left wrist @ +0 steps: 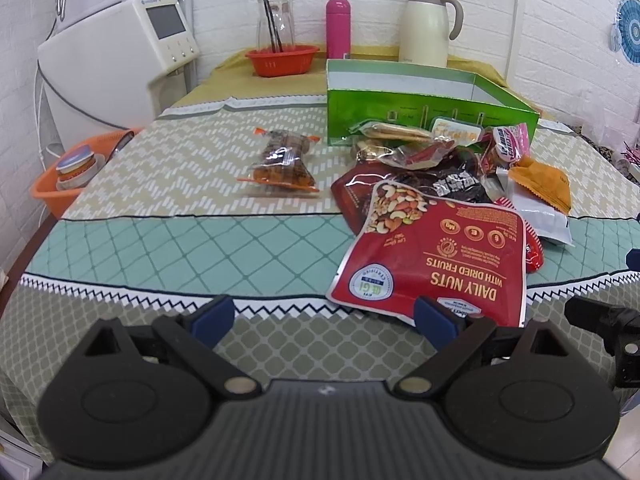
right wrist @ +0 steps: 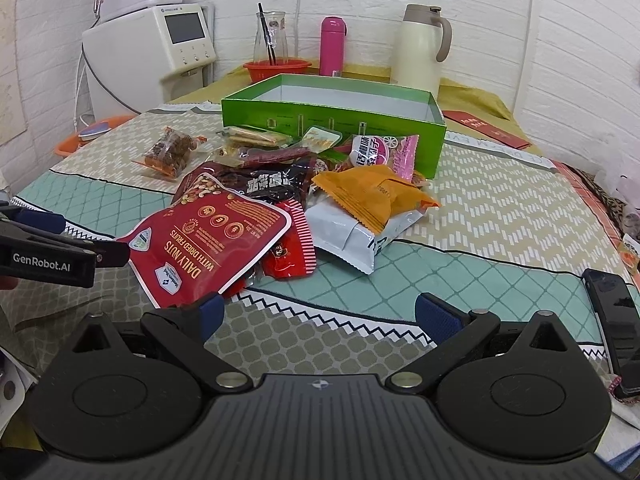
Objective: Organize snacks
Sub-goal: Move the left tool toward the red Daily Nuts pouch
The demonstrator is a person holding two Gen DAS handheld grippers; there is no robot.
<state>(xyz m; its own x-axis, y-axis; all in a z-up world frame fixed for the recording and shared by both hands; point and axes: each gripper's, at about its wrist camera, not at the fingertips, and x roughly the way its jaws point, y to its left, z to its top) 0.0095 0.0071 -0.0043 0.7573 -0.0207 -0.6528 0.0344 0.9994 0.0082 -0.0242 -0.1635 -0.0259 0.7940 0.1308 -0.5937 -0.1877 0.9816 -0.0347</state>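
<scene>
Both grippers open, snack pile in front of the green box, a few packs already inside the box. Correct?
Not quite. In the right wrist view the green box looks empty inside. The snack pile does lie in front of it, and the left gripper and right gripper are open.

Patterned tablecloth-covered table (right wrist: 500, 208) under green box (right wrist: 332, 120), snack pile (right wrist: 280, 200), separate clear snack packet (left wrist: 282, 160), black phone (right wrist: 616, 308).

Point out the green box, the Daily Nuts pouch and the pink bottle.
green box (right wrist: 332, 130): right wrist view, on its front wall.
Daily Nuts pouch (left wrist: 436, 258): left wrist view, on the middle of its red front.
pink bottle (right wrist: 332, 46): right wrist view, on the middle of its body.
</scene>
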